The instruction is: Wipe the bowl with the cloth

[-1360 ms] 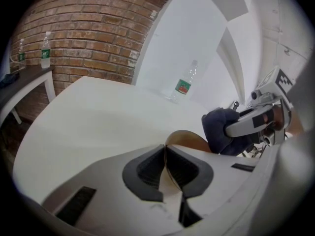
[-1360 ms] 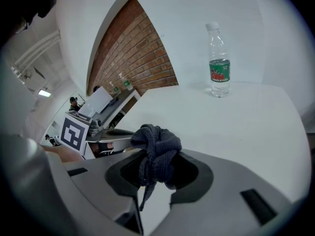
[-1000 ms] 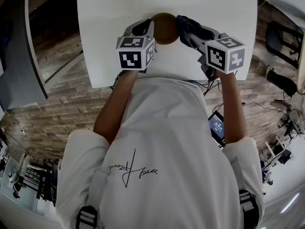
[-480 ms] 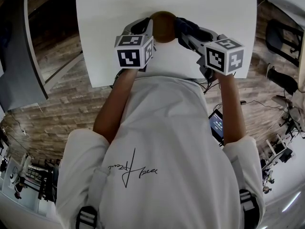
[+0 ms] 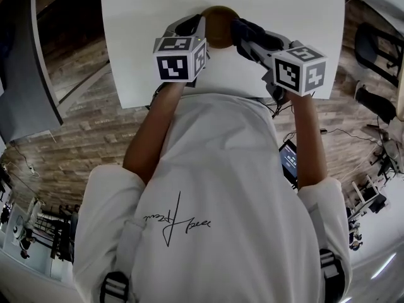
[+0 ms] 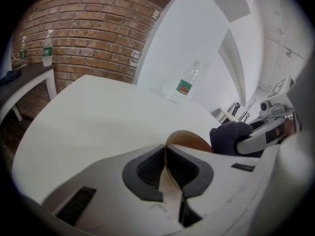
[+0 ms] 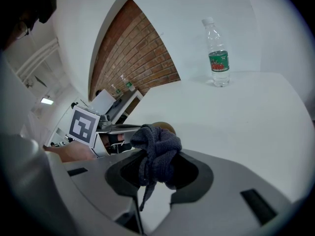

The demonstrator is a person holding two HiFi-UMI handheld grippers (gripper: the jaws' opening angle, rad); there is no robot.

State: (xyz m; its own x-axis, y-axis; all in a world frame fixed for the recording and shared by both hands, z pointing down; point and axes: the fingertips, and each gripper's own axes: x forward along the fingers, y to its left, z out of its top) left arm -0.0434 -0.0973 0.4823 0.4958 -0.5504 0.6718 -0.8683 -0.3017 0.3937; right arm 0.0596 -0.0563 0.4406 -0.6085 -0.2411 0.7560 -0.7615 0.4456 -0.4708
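Pinching the bowl's thin rim with the left gripper's fingers, clenched tight on it. Clamping a bunched dark cloth in the right gripper's fingers, set at the bowl's right edge. Reaching both forearms forward over the white surface, top centre of the head view, both grippers tilted downward. Standing upright well beyond, upper right of the right gripper view: a bottle.

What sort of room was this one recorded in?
Probably a lab or studio workspace rather than a kitchen: a bare white table, a brick wall, and cables trailing over the wood floor.
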